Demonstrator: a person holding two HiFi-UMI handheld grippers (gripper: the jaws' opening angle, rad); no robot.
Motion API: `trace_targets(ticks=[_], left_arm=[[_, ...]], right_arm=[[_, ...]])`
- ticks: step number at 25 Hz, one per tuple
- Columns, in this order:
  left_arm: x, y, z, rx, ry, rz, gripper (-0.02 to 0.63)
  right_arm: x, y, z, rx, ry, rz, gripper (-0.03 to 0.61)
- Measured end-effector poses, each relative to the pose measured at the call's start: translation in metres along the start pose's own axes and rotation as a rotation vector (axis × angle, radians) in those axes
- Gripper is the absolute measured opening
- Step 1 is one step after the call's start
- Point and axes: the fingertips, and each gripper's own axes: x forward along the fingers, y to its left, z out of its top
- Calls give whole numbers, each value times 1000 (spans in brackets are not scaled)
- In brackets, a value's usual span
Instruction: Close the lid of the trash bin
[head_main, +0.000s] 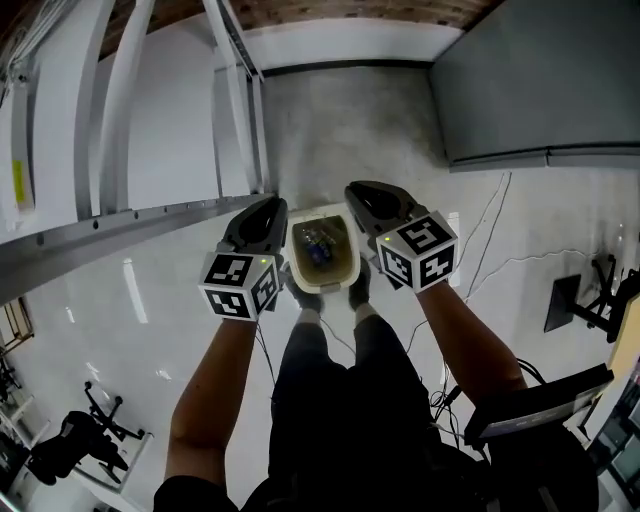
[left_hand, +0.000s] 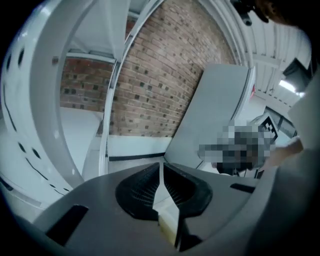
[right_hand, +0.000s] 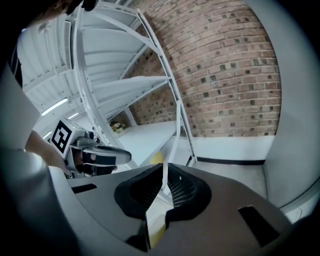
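Observation:
A cream trash bin (head_main: 347, 268) stands on the floor just ahead of the person's shoes, its top uncovered and dark rubbish showing inside. A pale strip at its far rim may be the raised lid (head_main: 322, 211); I cannot tell for sure. My left gripper (head_main: 264, 216) hovers at the bin's left side and my right gripper (head_main: 366, 196) at its right, both above the rim. Neither touches the bin. In the left gripper view my left gripper (left_hand: 161, 172) has its jaws pressed together on nothing. The right gripper (right_hand: 164, 175) looks the same in its own view, where the left gripper (right_hand: 95, 152) also shows.
A white metal shelving rack (head_main: 120, 215) runs along the left. A grey cabinet (head_main: 540, 80) fills the upper right, with a brick wall (right_hand: 225, 75) behind. Cables (head_main: 490, 250) trail over the floor at right beside a black stand (head_main: 580, 300). A wheeled base (head_main: 90, 425) sits lower left.

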Motion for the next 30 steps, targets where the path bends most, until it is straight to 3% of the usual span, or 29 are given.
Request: trace_targets(ticks=[7,15,22,30], left_arm=[[54,35,-72,-32,143,17,17],[94,43,-104,-45,205,5,35],[87,40,-129,-72,256,-2,35],[50,8,-192,-164,343,-49,35]], right_arm=[[55,-25,-70,43,108,-21,11],[84,-56,-112,93,169,-40,11],[81,-45,-134,137,198,-32,11],[51,-3,-192,56,317,15,10]])
